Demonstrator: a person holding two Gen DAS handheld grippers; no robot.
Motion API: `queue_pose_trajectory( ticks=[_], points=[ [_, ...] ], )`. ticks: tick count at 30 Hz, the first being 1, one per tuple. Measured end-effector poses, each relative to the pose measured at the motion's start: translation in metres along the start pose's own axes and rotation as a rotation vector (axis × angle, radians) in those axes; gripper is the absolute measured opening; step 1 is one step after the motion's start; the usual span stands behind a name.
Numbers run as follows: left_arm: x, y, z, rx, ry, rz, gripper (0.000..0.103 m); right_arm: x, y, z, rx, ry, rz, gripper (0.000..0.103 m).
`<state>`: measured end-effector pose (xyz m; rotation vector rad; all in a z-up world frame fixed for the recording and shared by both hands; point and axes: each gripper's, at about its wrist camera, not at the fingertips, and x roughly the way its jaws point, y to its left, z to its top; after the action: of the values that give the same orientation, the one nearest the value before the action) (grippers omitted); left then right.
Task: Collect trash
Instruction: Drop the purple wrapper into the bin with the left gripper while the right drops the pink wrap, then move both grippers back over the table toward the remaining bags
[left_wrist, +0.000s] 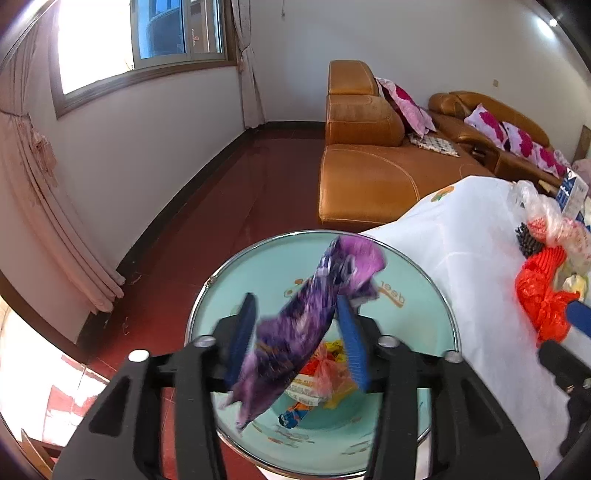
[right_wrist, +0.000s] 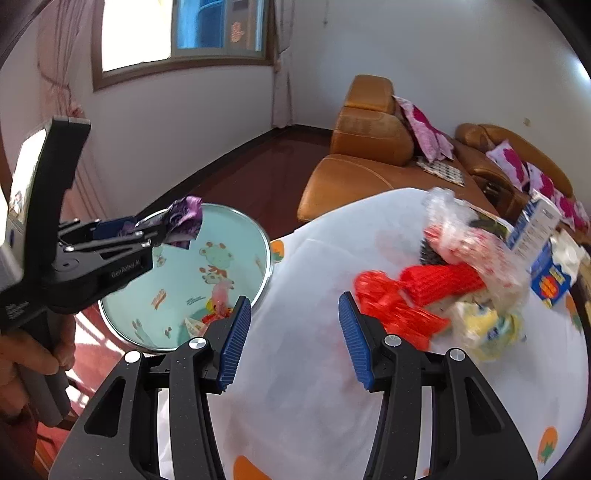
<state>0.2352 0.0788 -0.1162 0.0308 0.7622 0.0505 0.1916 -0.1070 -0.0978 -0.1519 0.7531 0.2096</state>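
Beside the white-clothed surface (right_wrist: 314, 369) stands a mint bin (left_wrist: 280, 266) — above it the left gripper (left_wrist: 295, 339), jaws parted, has a blurred purple wrapper (left_wrist: 295, 328) between them, apparently loose, while the right gripper (right_wrist: 295, 339) gapes empty.

Both wrist cameras look steeply down their fingers from close, left over the bin (left_wrist: 258, 266), right over the table (right_wrist: 303, 369), sharing both.

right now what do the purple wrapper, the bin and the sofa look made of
Purple wrapper: thin glossy plastic film, crinkled and limp.
Bin: likely plastic, smooth mint wall with printed cartoons; shiny rim looks metallic.
Sofa: tan leather or imitation leather, soft sheen with stitched seams.
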Motion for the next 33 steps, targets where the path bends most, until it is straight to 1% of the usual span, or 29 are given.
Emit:
queue_pose_trajectory(
  ticks=[1, 2, 3, 4, 5, 6, 8, 11, 13, 14, 16, 20, 24, 29, 33],
  points=[
    [-0.002, -0.001, 0.000, 0.001, -0.006, 0.006, 0.064, -0.002, -0.003, -0.001, 0.009, -0.003, -0.001, 0.050],
    [-0.005, -0.002, 0.000, 0.002, -0.014, 0.011, 0.069, -0.005, -0.006, -0.002, 0.019, -0.008, -0.003, 0.051],
    [-0.007, -0.003, 0.000, 0.004, -0.019, 0.012, 0.071, -0.009, -0.009, -0.003, 0.033, -0.014, -0.007, 0.057],
    [-0.011, -0.005, 0.000, 0.009, -0.024, 0.017, 0.076, -0.011, -0.011, -0.005, 0.043, -0.018, -0.010, 0.061],
    [-0.013, -0.007, -0.001, 0.015, -0.029, 0.022, 0.081, -0.014, -0.013, -0.006, 0.055, -0.027, -0.014, 0.068],
    [-0.016, -0.009, 0.000, 0.020, -0.035, 0.028, 0.083, -0.020, -0.016, -0.008, 0.069, -0.044, -0.021, 0.074],
    [-0.022, -0.013, 0.000, 0.028, -0.041, 0.038, 0.090, -0.029, -0.020, -0.012, 0.078, -0.071, -0.043, 0.080],
    [-0.029, -0.016, -0.001, 0.018, -0.044, 0.036, 0.092, -0.042, -0.029, -0.017, 0.088, -0.113, -0.114, 0.088],
    [-0.033, -0.019, -0.005, 0.012, -0.041, 0.021, 0.093, -0.052, -0.039, -0.023, 0.112, -0.146, -0.172, 0.092],
    [-0.036, -0.021, -0.008, 0.009, -0.039, 0.016, 0.096, -0.056, -0.043, -0.026, 0.129, -0.159, -0.201, 0.095],
    [-0.041, -0.027, -0.015, 0.007, -0.031, -0.002, 0.097, -0.062, -0.056, -0.032, 0.159, -0.169, -0.220, 0.095],
    [-0.045, -0.038, -0.026, 0.017, -0.013, -0.035, 0.097, -0.071, -0.084, -0.047, 0.204, -0.123, -0.261, 0.095],
    [-0.049, -0.052, -0.037, 0.038, 0.001, -0.063, 0.097, -0.080, -0.107, -0.070, 0.225, -0.096, -0.326, 0.095],
    [-0.051, -0.070, -0.043, 0.060, 0.018, -0.091, 0.097, -0.083, -0.134, -0.091, 0.294, -0.047, -0.353, 0.095],
    [-0.053, -0.084, -0.047, 0.069, 0.029, -0.123, 0.097, -0.088, -0.153, -0.101, 0.341, -0.043, -0.383, 0.095]
  ],
)
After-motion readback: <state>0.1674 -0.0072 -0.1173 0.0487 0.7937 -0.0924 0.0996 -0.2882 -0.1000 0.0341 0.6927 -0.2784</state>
